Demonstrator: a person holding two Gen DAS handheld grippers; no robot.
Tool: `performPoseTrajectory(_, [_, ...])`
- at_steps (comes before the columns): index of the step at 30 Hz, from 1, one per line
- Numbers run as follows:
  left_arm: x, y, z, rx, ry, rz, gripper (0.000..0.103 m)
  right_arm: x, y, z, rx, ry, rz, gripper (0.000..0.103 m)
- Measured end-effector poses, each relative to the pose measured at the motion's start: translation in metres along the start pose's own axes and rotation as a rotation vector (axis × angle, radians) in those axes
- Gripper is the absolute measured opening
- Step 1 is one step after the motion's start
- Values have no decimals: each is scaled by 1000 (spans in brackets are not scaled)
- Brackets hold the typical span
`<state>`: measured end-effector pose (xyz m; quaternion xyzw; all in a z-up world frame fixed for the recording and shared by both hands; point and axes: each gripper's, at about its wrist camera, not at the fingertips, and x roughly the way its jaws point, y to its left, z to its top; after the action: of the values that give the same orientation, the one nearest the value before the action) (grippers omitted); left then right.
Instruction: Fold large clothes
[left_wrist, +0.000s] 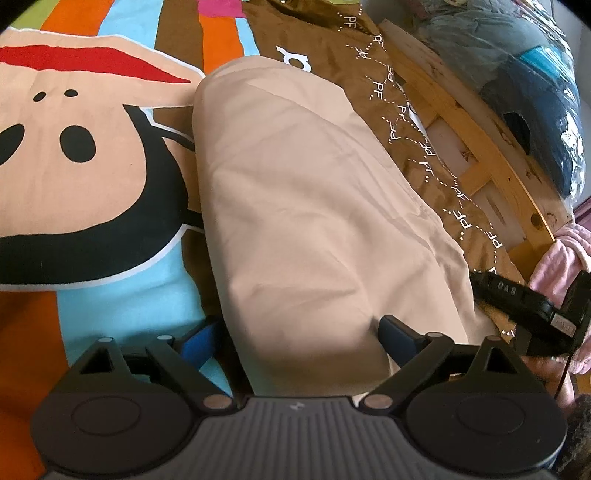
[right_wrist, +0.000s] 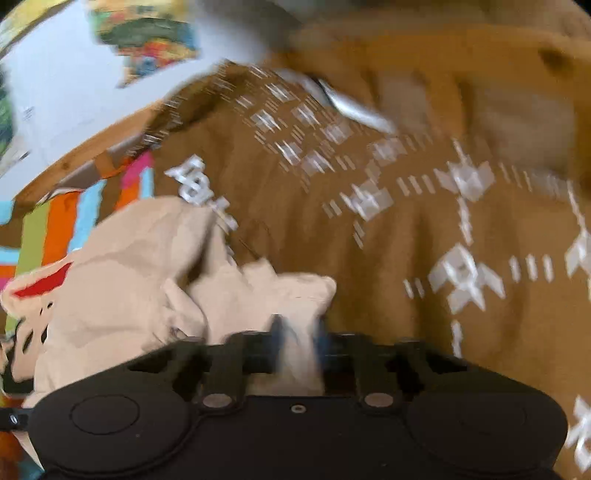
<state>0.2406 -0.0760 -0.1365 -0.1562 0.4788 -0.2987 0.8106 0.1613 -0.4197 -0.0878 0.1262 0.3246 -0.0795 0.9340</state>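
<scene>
A beige garment (left_wrist: 303, 206) is laid lengthwise on a cartoon-printed bedsheet (left_wrist: 92, 155), running from near to far. Its near end is straddled by the wide-spread left gripper (left_wrist: 295, 332). In the blurred right wrist view, a bunched fold of the same cloth is pinched by the narrowed right gripper (right_wrist: 299, 332), brown patterned fabric (right_wrist: 406, 221) being seen beyond.

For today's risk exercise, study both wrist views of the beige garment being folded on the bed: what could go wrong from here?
1. The left gripper stands open around the beige garment, so the fabric could shift.
2. The right gripper pinches only a bunched bit of it; that may slip, and the blurred view suggests fast motion.
3. The brown patterned cover underneath could get dragged along.
</scene>
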Motion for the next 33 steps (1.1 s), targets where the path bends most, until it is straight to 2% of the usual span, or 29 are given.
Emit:
performPoseTrajectory(2, [0,-1,-1,6,-5,3,95,-4,12,2,-88,-61,-8,7])
performPoseTrajectory(4, [1,-1,-1,5,-7,3,96,5,13,-2,-111,-31,-26,7])
performPoseTrajectory(7, [1,-1,0,2,-1,-5,96,9,4,-4,-85,-8,-39,22])
performPoseTrajectory(9, [0,0,3,4,3,-16,96,-1,2,5,-47,-40,-14,30])
performPoseTrajectory(10, [-2,1,6,1,3,-29,96,-6,2,11,-42,-59,19,40])
performPoseTrajectory(11, [-4,1,8,-6,-4,-41,96,-9,4,16,-44,-73,53,60])
performPoseTrajectory(12, [-8,3,10,-19,-19,-59,97,-10,5,22,-49,-79,98,71])
performPoseTrajectory(13, [-10,5,12,-36,-29,-74,97,-8,7,29,-53,-70,157,87])
performPoseTrajectory(14, [-10,9,14,-58,-37,-90,97,-2,10,36,-51,-43,211,93])
performPoseTrajectory(16, [-9,14,19,-79,-54,-90,97,18,18,52,-49,43,305,95])
performPoseTrajectory(19, [-4,22,27,-99,-57,-66,98,58,32,71,-53,161,368,100])
performPoseTrajectory(24, [9,32,34,-118,-20,-78,102,124,49,76,-60,391,358,102])
performPoseTrajectory(27, [14,32,33,-94,-19,-85,102,140,43,69,-35,421,380,102])
performPoseTrajectory(30, [18,31,35,-84,-11,-101,102,141,36,64,9,406,405,102])
performPoseTrajectory(33, [22,31,36,-85,-2,-118,102,138,37,60,-5,384,403,102])
